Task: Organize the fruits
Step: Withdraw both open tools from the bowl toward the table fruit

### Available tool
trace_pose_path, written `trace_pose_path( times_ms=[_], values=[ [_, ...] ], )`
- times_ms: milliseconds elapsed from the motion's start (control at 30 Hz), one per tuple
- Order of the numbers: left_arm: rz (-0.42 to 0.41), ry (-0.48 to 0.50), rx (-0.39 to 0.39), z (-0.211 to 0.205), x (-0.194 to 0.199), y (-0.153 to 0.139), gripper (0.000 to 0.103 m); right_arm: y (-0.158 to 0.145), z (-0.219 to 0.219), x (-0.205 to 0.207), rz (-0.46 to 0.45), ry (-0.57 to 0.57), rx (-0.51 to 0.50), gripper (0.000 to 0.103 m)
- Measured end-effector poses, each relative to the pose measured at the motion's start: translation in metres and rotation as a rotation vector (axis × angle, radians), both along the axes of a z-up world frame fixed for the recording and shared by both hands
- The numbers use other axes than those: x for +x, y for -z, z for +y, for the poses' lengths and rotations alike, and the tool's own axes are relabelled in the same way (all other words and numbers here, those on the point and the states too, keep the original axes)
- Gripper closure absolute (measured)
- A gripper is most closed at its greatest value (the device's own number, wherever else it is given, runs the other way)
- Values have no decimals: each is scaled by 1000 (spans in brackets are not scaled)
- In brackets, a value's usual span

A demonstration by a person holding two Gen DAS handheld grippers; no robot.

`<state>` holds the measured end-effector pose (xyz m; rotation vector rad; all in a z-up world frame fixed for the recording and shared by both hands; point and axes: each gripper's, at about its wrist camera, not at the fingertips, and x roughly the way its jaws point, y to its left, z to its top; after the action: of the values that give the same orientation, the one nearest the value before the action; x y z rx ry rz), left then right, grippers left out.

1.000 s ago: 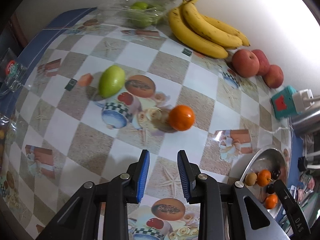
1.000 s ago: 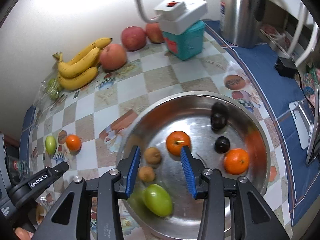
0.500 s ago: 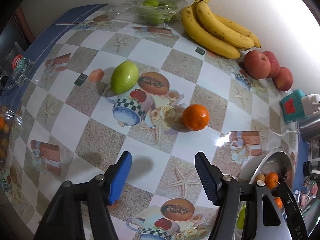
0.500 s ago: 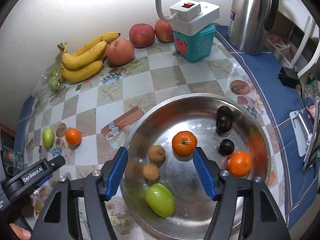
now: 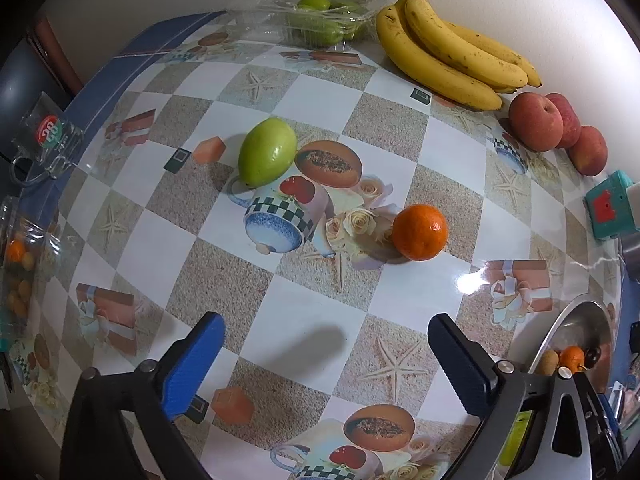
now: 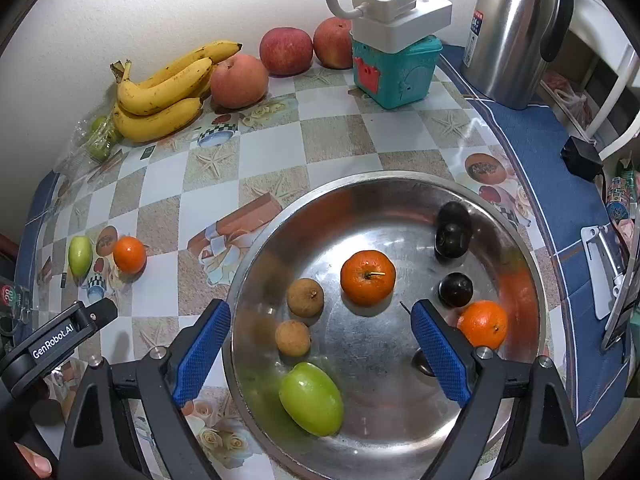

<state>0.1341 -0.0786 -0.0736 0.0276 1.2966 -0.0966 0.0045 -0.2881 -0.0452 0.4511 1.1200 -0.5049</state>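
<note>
With both sets of jaws just spread wide and empty, the left gripper is poised low in its frame for the orange at centre on the counter, to be enclosed next, while the right gripper hangs over the bowl.

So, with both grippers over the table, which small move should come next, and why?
Probably lower the left gripper forward onto the loose orange and close on it. Its jaws have just been opening, with nothing between them, and this orange and the green fruit lie on the tablecloth, outside the metal bowl that holds the other fruit.
</note>
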Motion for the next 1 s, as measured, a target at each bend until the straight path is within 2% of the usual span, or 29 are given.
trace_pose_path(
  times_ms=[400, 700, 833, 1000],
  values=[
    [-23, -6, 1, 3, 3, -5, 0, 2, 1, -1, -3, 6, -25, 11],
    [-127, -1, -37, 12, 8, -24, 0, 0, 4, 0, -40, 25, -18, 10],
    [-110, -12, -121, 21, 15, -29, 0, 1, 6, 0, -30, 32, -23, 10],
    [-123, 15, -109, 23, 20, -31, 0, -4, 9, 2, -30, 43, -78, 10]
  ],
)
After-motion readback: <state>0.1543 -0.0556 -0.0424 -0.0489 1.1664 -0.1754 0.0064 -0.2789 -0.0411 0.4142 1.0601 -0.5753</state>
